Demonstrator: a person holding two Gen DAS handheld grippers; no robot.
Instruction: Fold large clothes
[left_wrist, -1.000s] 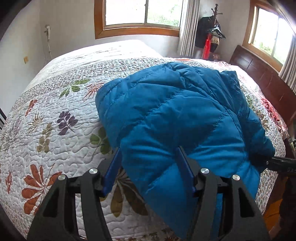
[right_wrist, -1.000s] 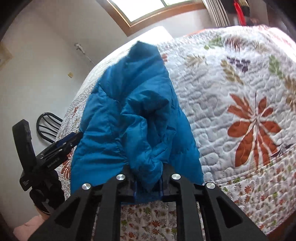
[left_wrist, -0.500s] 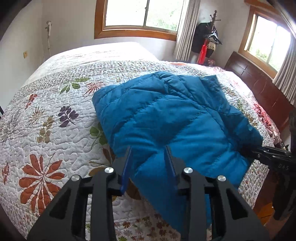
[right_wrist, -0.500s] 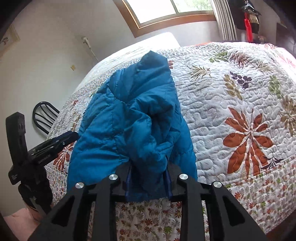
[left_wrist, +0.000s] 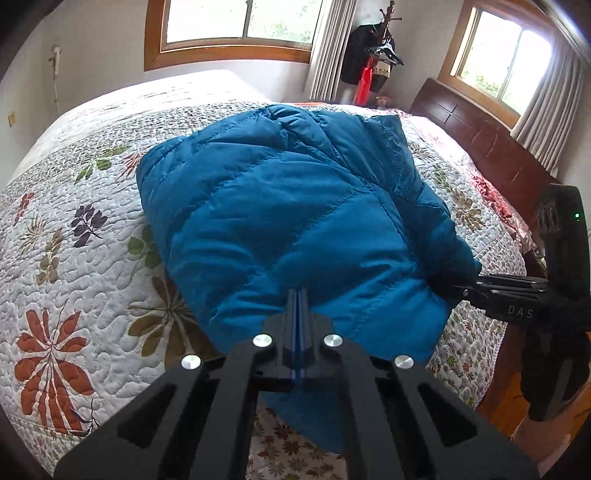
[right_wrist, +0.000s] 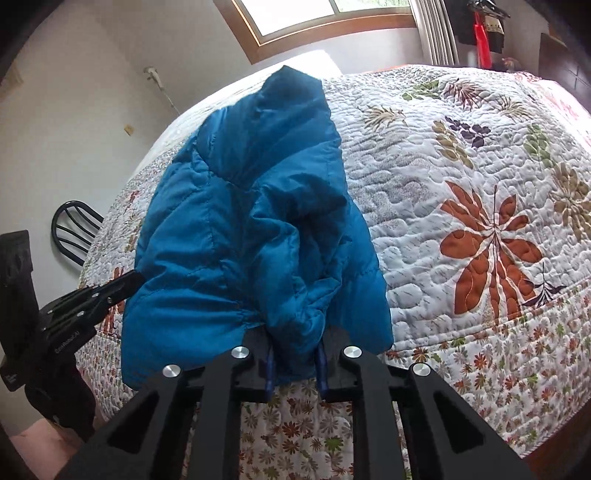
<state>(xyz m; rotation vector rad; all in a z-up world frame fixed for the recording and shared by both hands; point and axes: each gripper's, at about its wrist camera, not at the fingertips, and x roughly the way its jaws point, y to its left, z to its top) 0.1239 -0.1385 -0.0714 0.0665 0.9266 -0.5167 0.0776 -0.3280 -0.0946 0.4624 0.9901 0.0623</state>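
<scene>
Now the blue puffy jacket (left_wrist: 295, 221) lies bunched on the bed (left_wrist: 74, 258) near its edge, both the left gripper (left_wrist: 300, 295) and right gripper (right_wrist: 295, 354) pinching its near hem, so folding looks unfinished.

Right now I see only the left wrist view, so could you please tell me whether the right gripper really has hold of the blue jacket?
Observer: Yes, the right gripper has its pads pressed on a bunched fold of the jacket at the bed's near edge.
Operator: Thank you. How does my left gripper look from that side?
Observer: The left gripper meets the jacket's other near corner with its tip; I cannot confirm a pinch.
Operator: Is anything beside the bed?
Observer: A black chair stands past the quilt, behind your left gripper.
</scene>
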